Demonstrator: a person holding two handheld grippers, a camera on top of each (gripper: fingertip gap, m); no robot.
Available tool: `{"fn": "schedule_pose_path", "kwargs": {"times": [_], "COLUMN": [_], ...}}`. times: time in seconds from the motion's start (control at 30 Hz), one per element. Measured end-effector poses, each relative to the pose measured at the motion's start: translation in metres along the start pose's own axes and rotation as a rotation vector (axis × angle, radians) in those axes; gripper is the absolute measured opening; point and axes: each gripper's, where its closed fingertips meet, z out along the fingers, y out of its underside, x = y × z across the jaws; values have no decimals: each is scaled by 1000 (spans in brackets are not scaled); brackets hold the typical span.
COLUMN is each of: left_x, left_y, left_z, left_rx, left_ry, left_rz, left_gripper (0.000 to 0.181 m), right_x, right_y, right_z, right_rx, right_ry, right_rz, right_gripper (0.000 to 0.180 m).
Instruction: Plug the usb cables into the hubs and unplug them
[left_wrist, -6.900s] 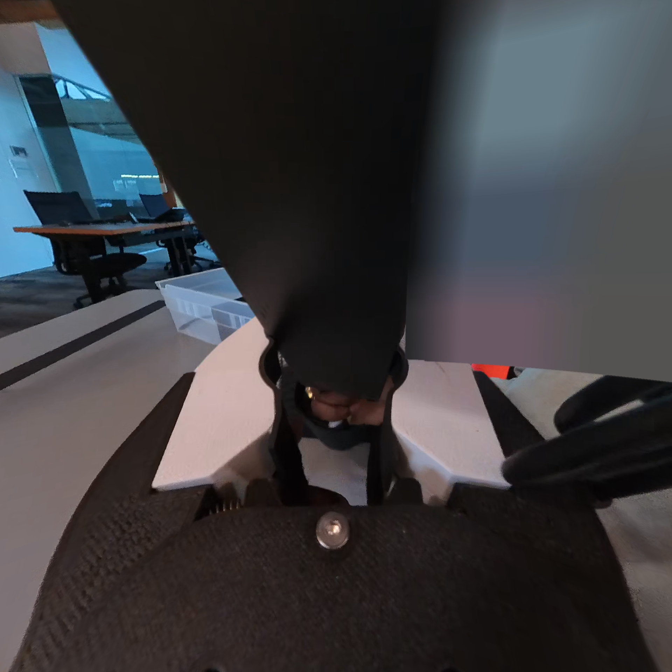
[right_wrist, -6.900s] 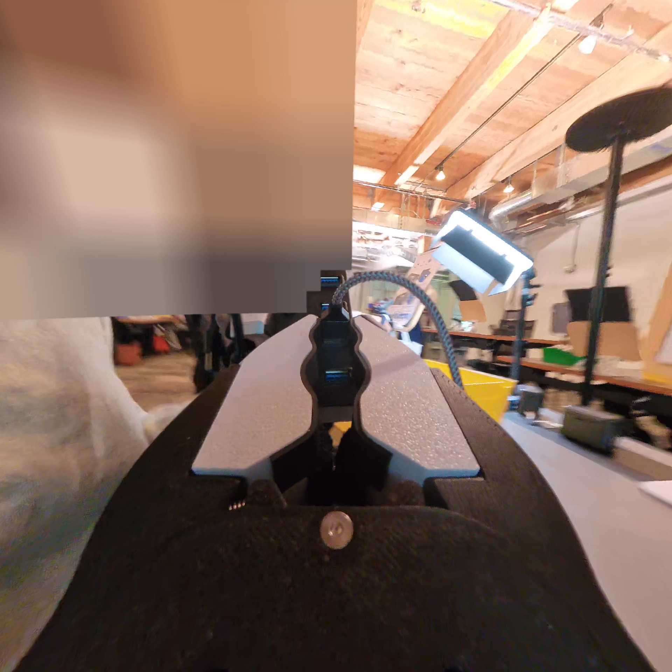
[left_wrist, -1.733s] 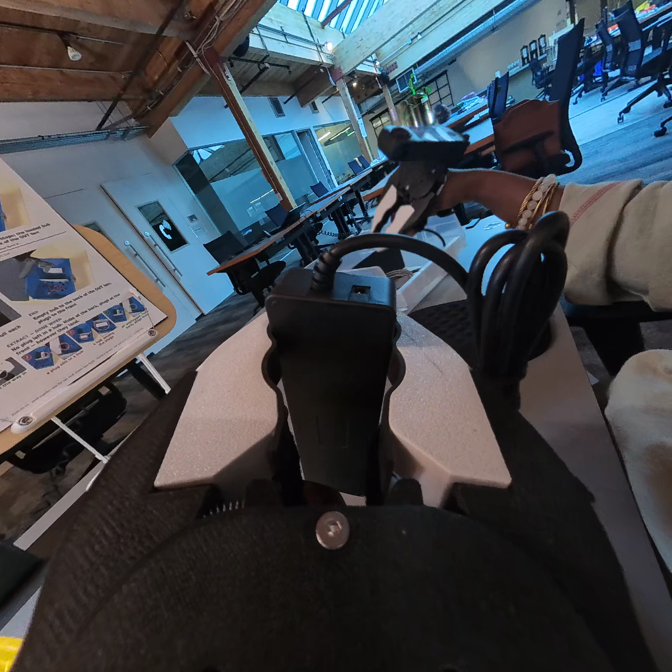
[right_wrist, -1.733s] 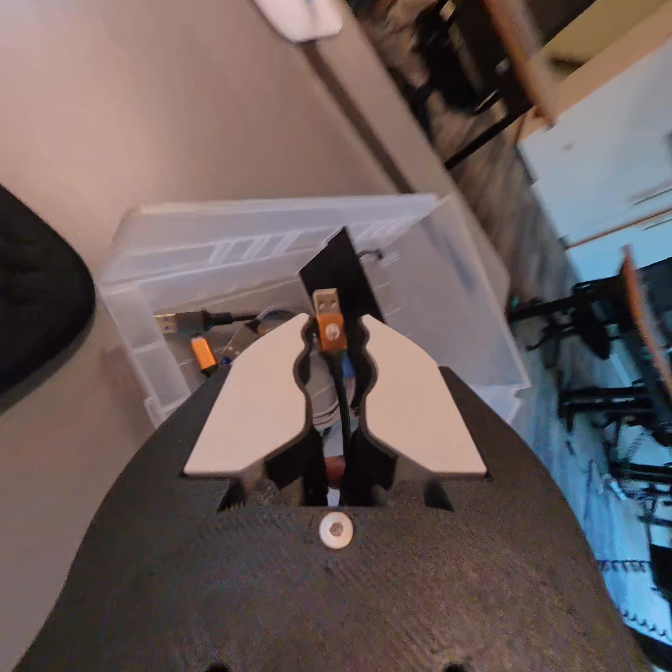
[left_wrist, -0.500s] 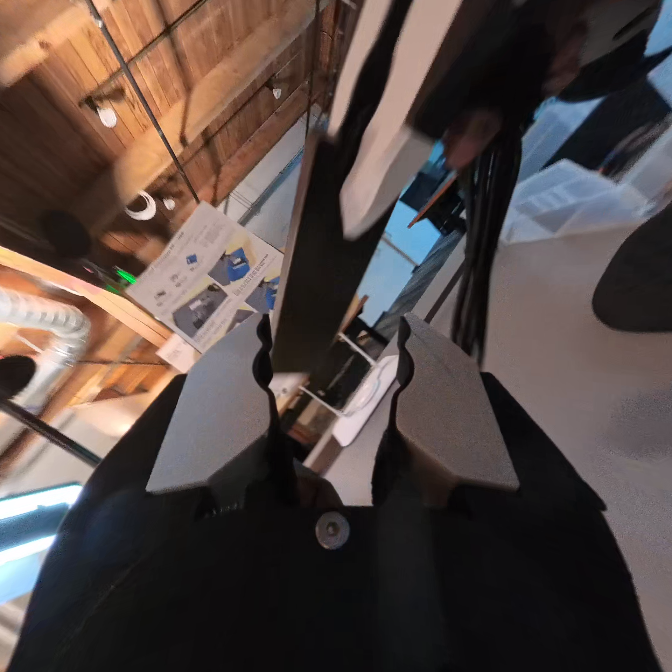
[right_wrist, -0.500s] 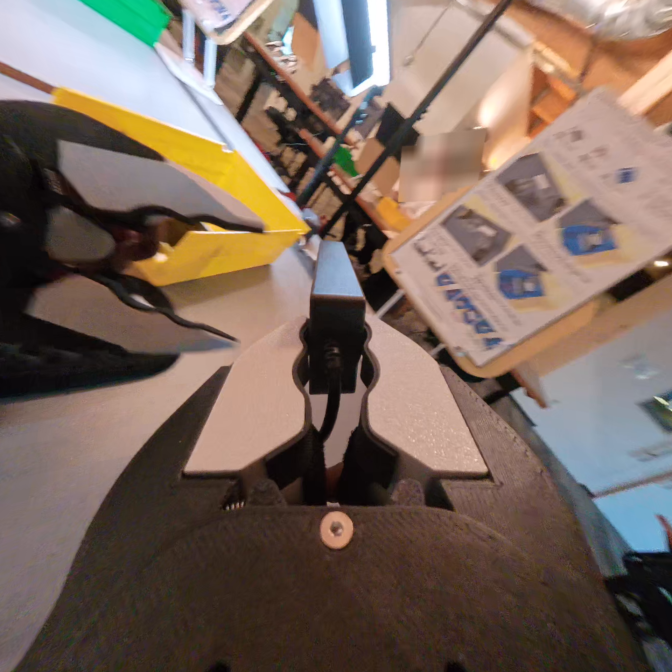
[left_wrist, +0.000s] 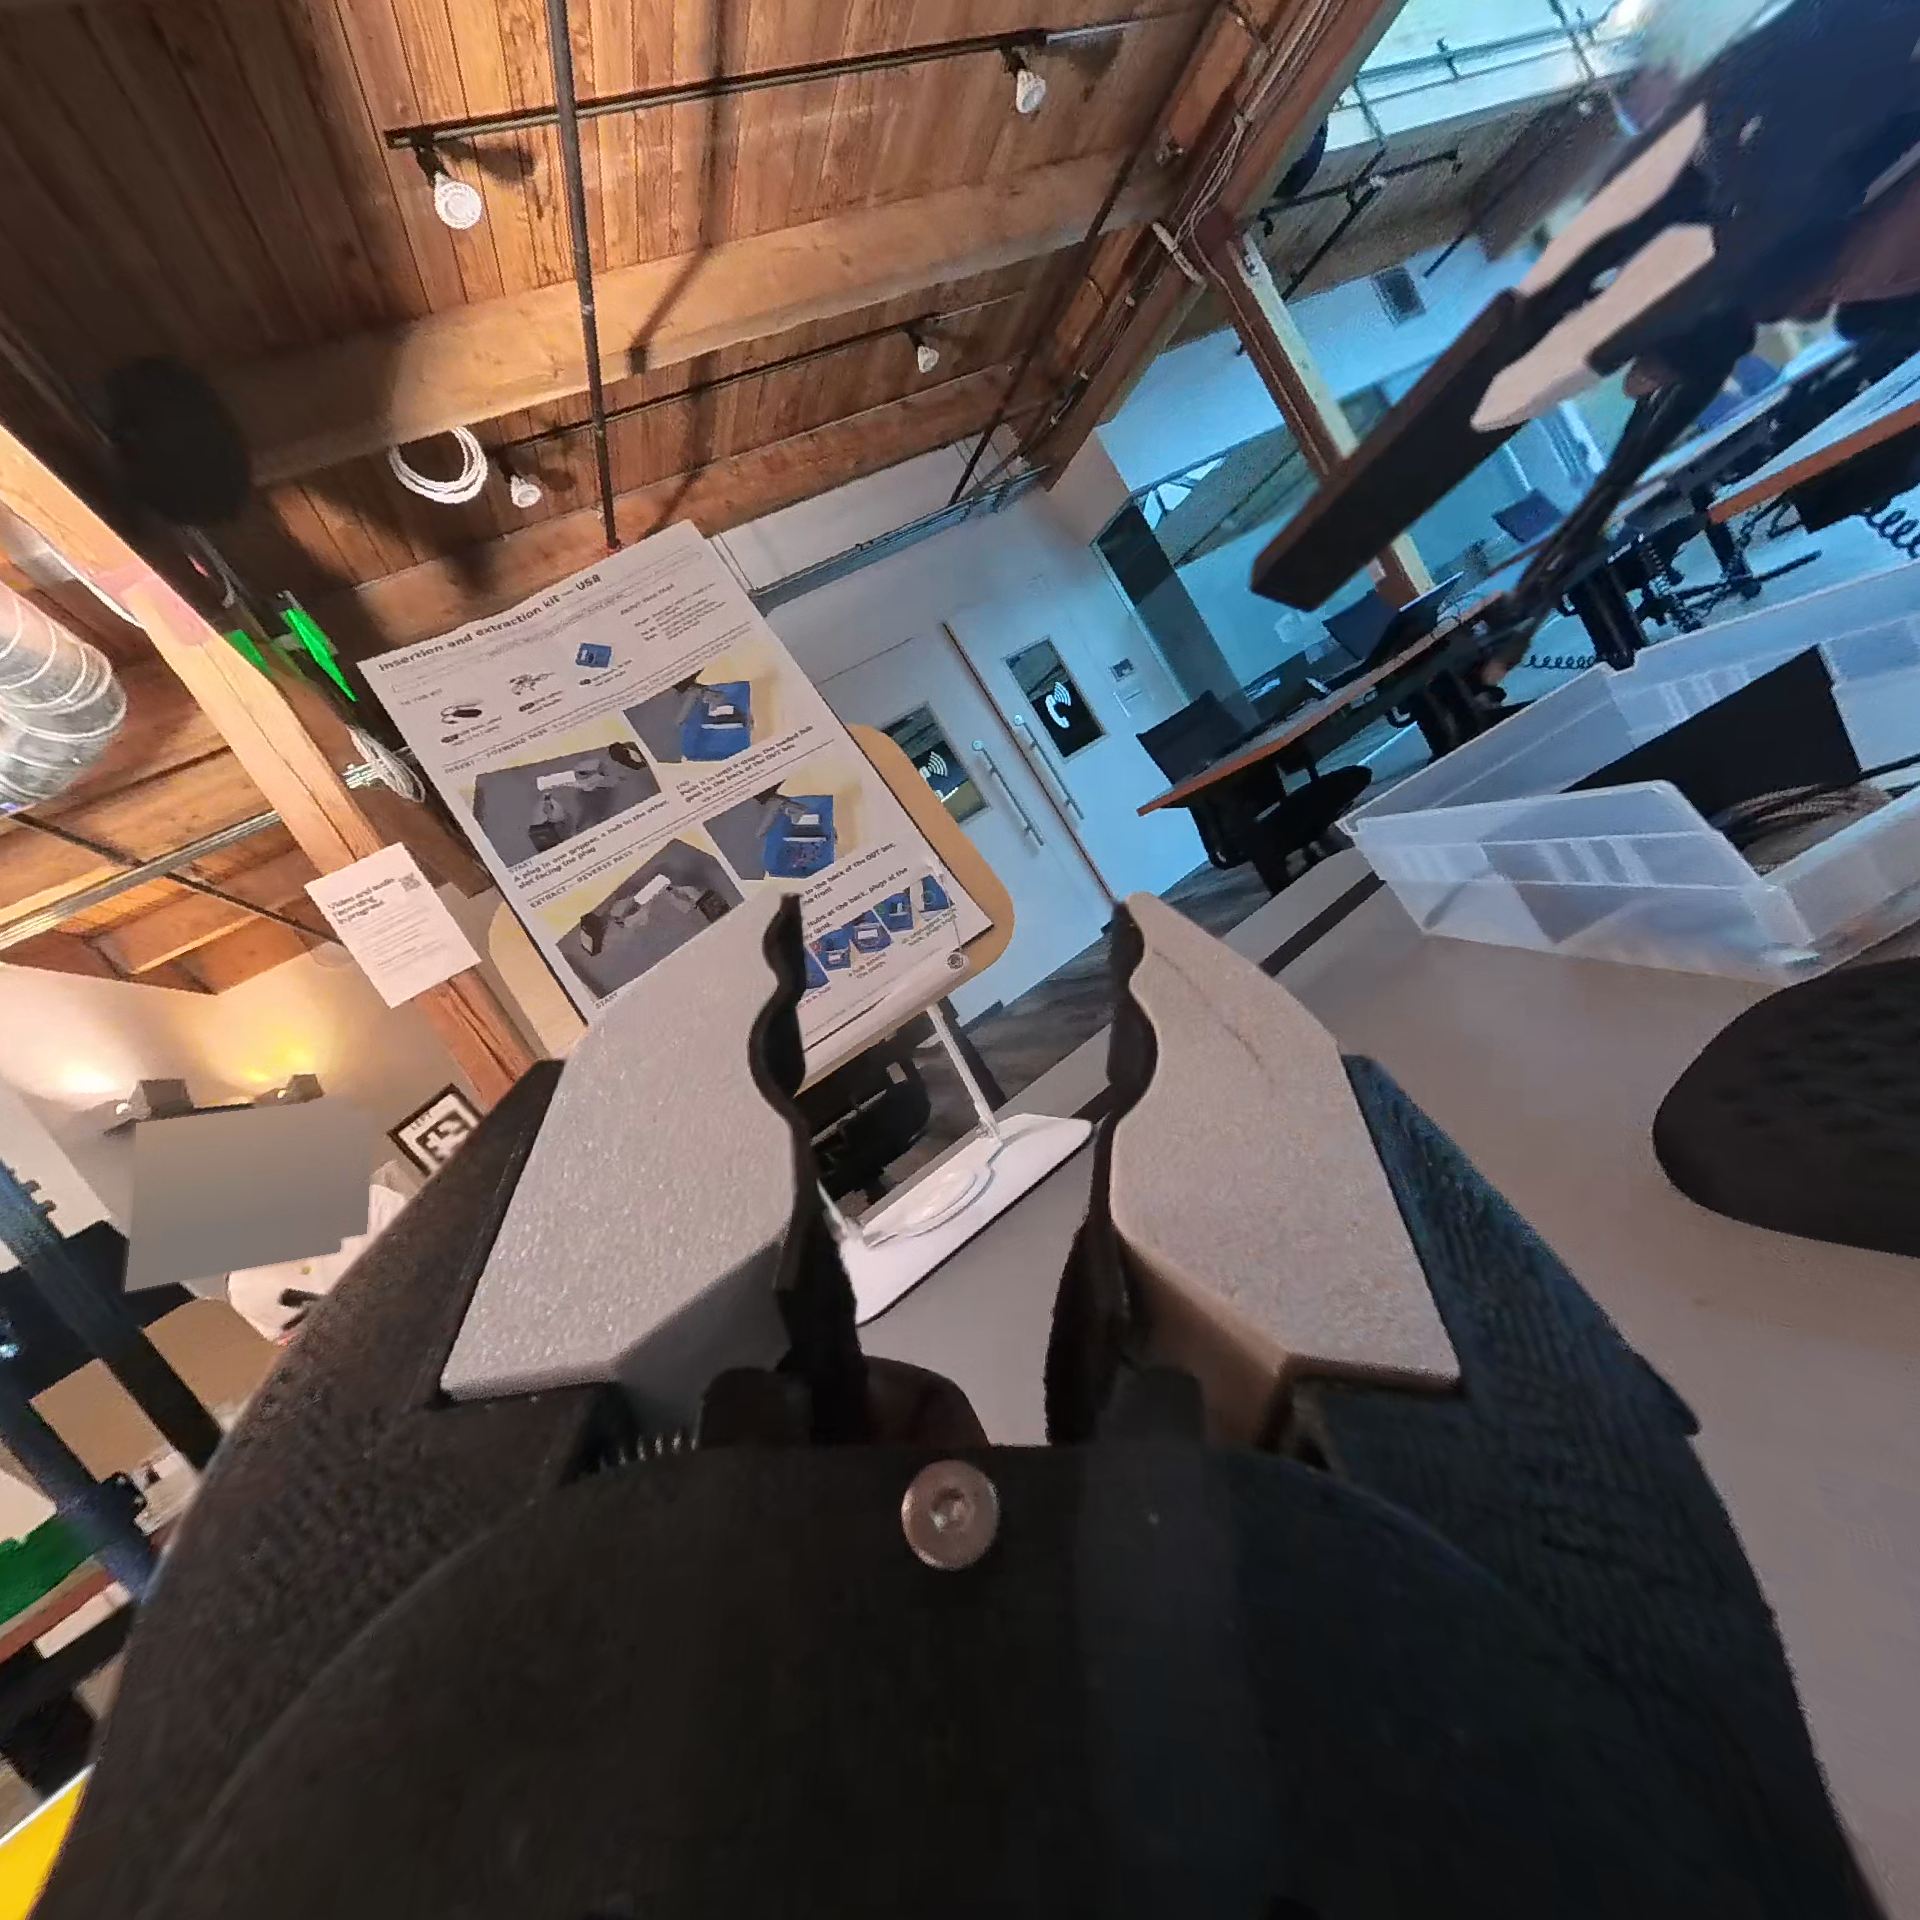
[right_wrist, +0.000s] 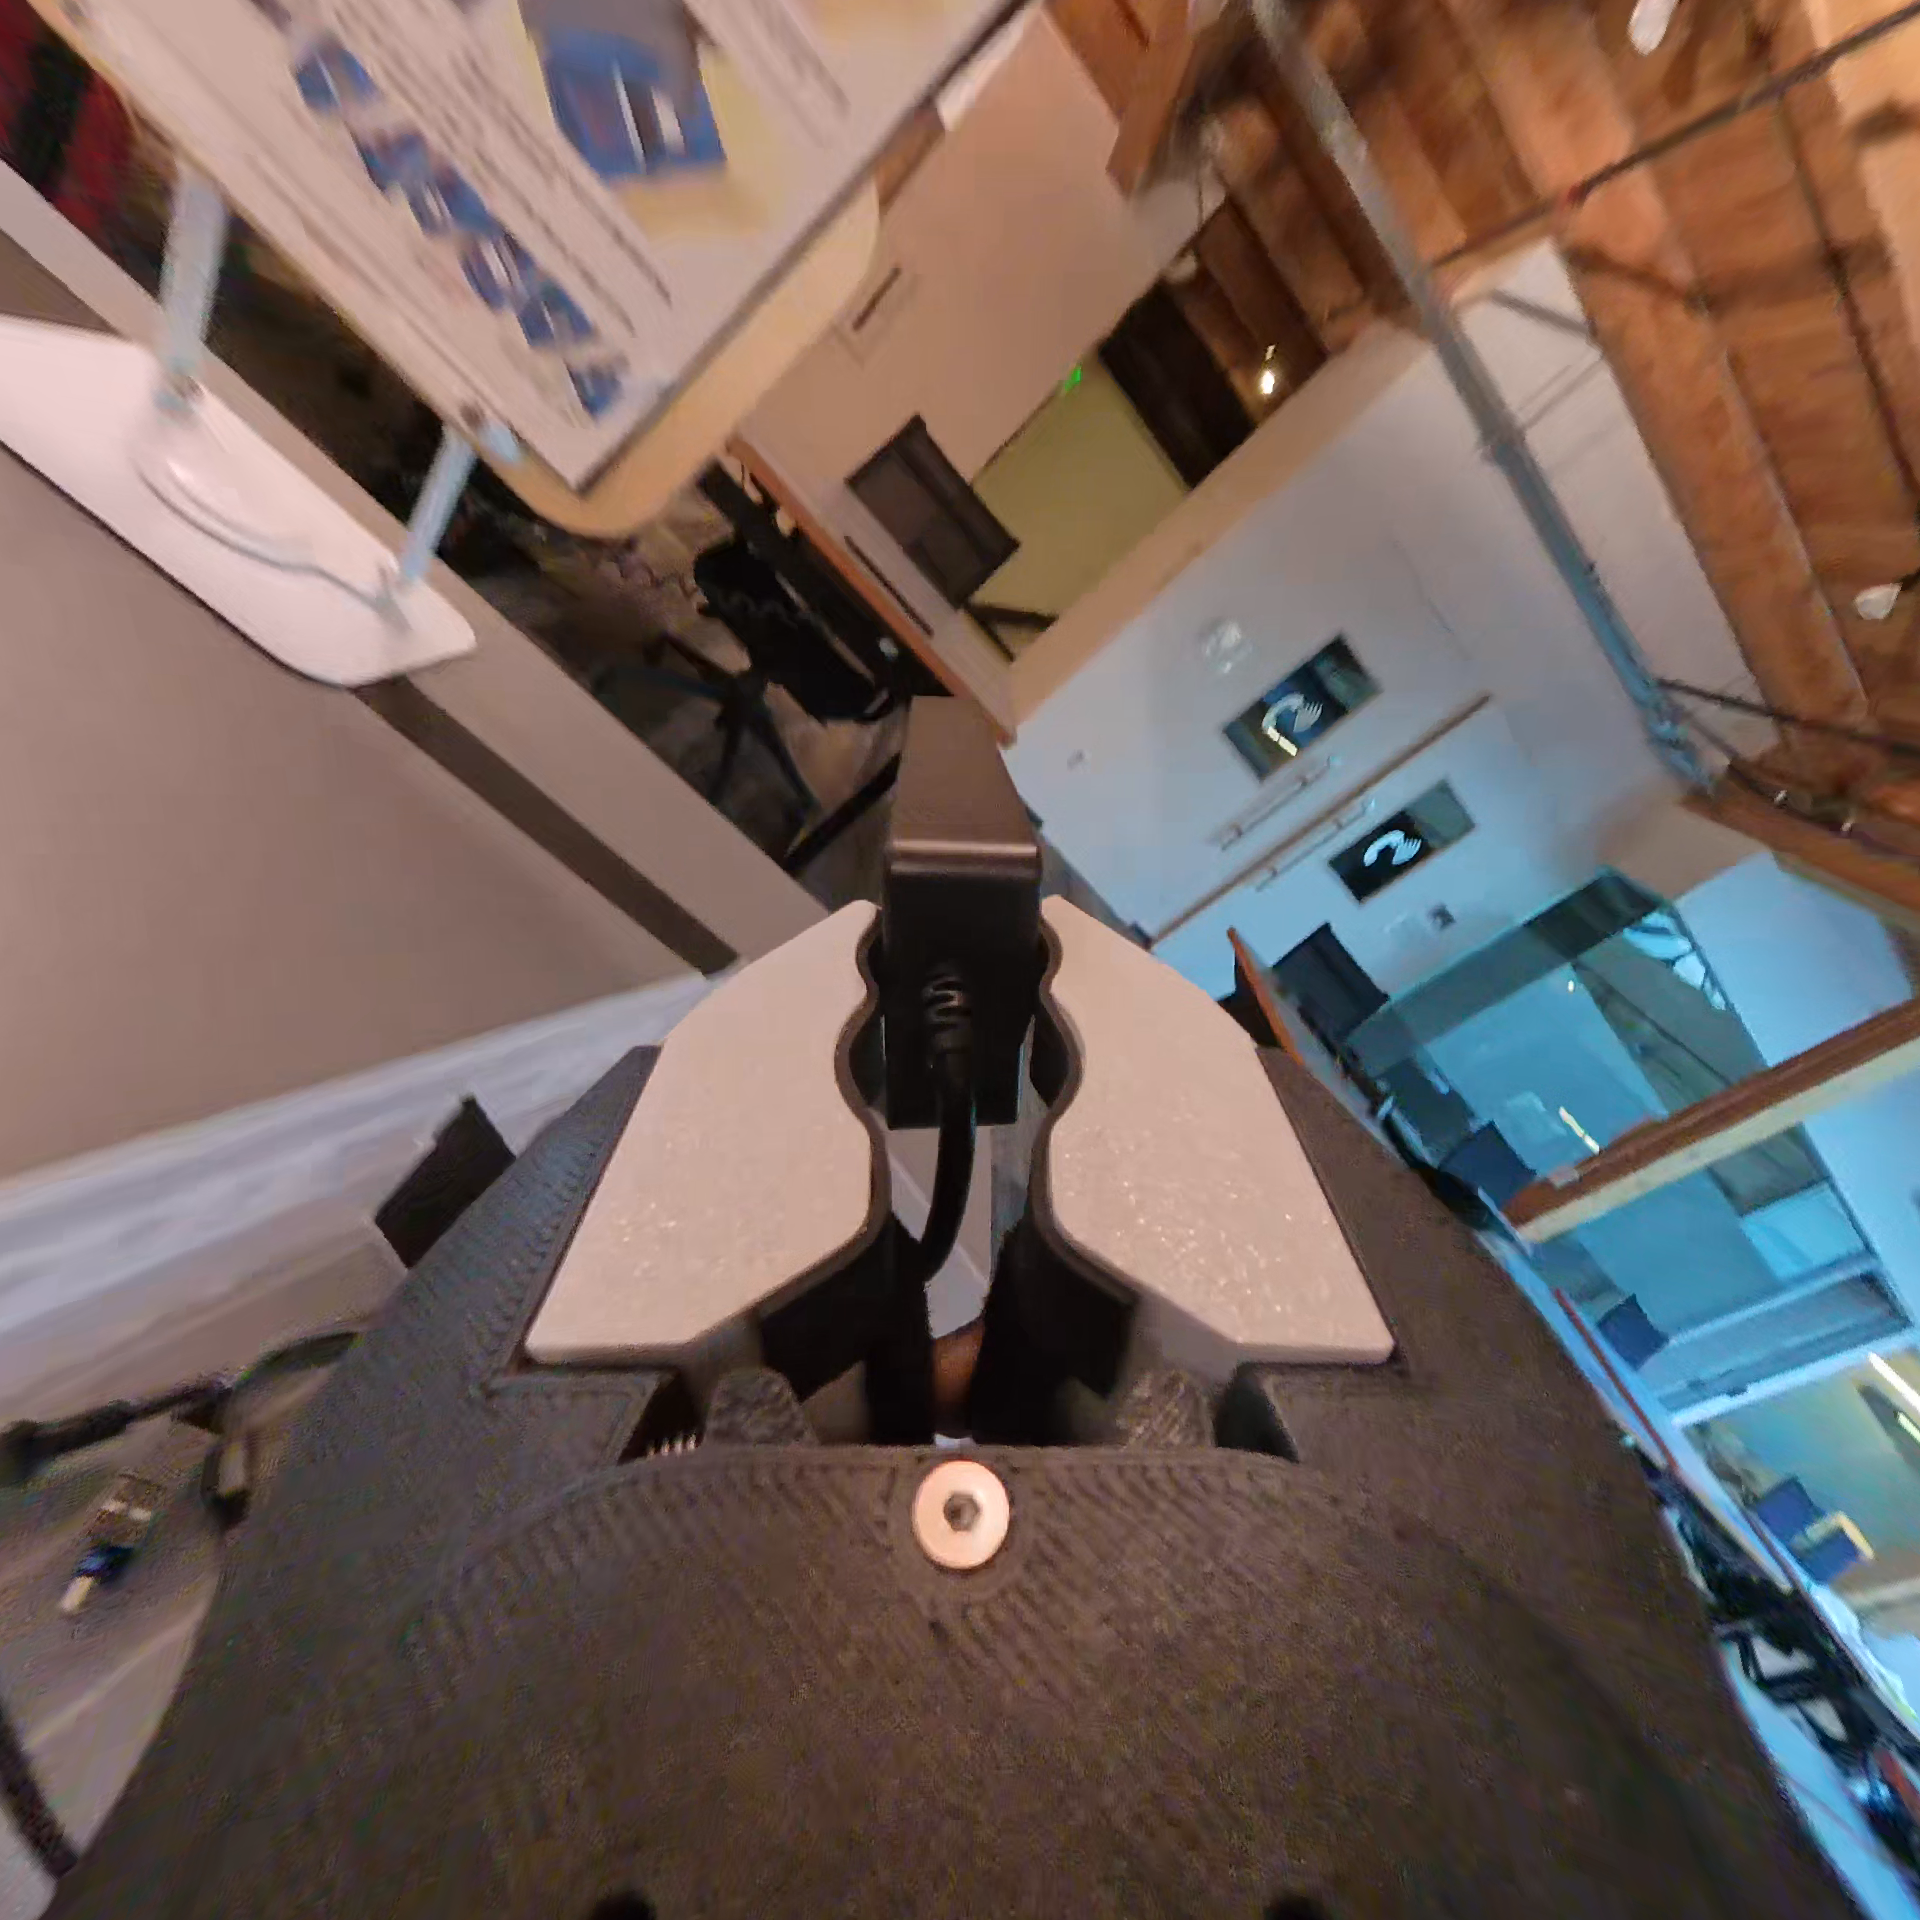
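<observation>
Left wrist view: left gripper (left_wrist: 951, 935) at frame centre, jaws spread wide, nothing between them, aimed up at an instruction poster (left_wrist: 665, 764) on its white stand. Upper right of frame, right gripper (left_wrist: 1621, 301) carrying the black USB hub (left_wrist: 1382, 488), cable dangling below. Clear plastic bin (left_wrist: 1579, 883) at right on the grey table (left_wrist: 1507, 1122). Right wrist view: right gripper (right_wrist: 958, 914) clamped narrow on the USB hub (right_wrist: 958, 894) at centre, hub pointing away, its black cable (right_wrist: 948, 1153) trailing back between the fingers. Loose USB plugs (right_wrist: 104, 1527) blurred at lower left.
</observation>
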Motion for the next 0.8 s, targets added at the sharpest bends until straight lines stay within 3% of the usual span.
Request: {"fn": "schedule_pose_path", "kwargs": {"times": [0.07, 0.17, 0.3, 0.43, 0.57, 0.8], "left_x": [0, -2, -2, -2, -6, -38], "left_y": [2, 1, 4, 4, 4, 16], "left_z": [0, 0, 1, 1, 0, -5], "left_rx": [-10, -10, -8, -12, -17, -108], "left_ry": [-3, -15, -16, -14, -21, -65], "left_rz": [29, 56, 41, 44, 28, -56], "left_gripper": [56, 56, 55, 55, 55, 55], "right_x": [-1, -25, -53, -56, -35, -37], "right_y": [33, 73, 106, 132, 141, 147], "right_z": [14, 23, 25, 35, 36, -20], "right_rx": [-54, -147, -260, -333, -367, -542], "right_ry": [-38, -234, -347, -328, -171, -118], "right_rz": [-5, 33, 21, 96, 200, 319], "right_gripper": [25, 25, 25, 28, 46, 56]}}
